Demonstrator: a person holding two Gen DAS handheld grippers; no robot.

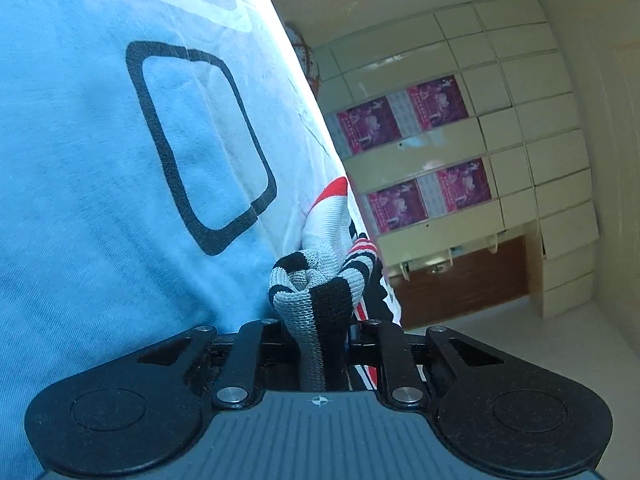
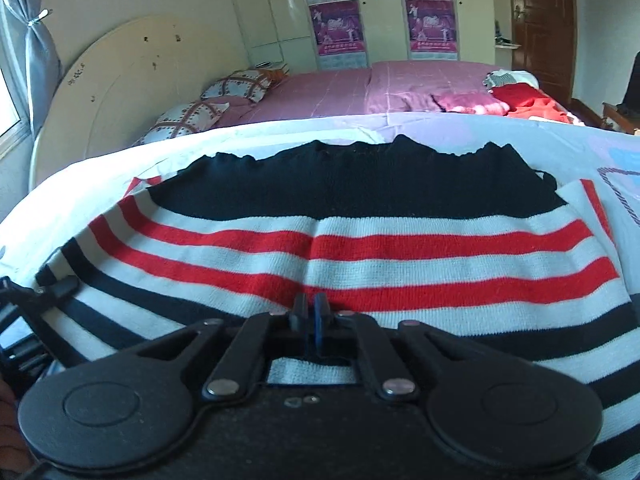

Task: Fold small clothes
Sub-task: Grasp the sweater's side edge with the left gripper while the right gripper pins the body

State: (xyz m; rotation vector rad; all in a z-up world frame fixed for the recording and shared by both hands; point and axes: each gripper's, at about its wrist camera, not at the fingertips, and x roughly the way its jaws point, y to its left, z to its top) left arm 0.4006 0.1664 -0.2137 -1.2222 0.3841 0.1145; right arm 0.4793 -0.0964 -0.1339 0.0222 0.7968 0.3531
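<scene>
A knit sweater with a black top and red, white and black stripes lies spread flat on a pale sheet. My right gripper is shut, its tips pinching a small pucker of the sweater at a red stripe near its middle. In the left wrist view a bunched striped end of the sweater fills the jaws of my left gripper, which is shut on it; the knit hides the fingertips. The left gripper's black frame shows at the sweater's left edge.
The light blue sheet carries a black rounded-rectangle print. Behind it lies a bed with a pink cover, pillows and a red garment. A cream headboard, a wardrobe with posters and a brown door stand beyond.
</scene>
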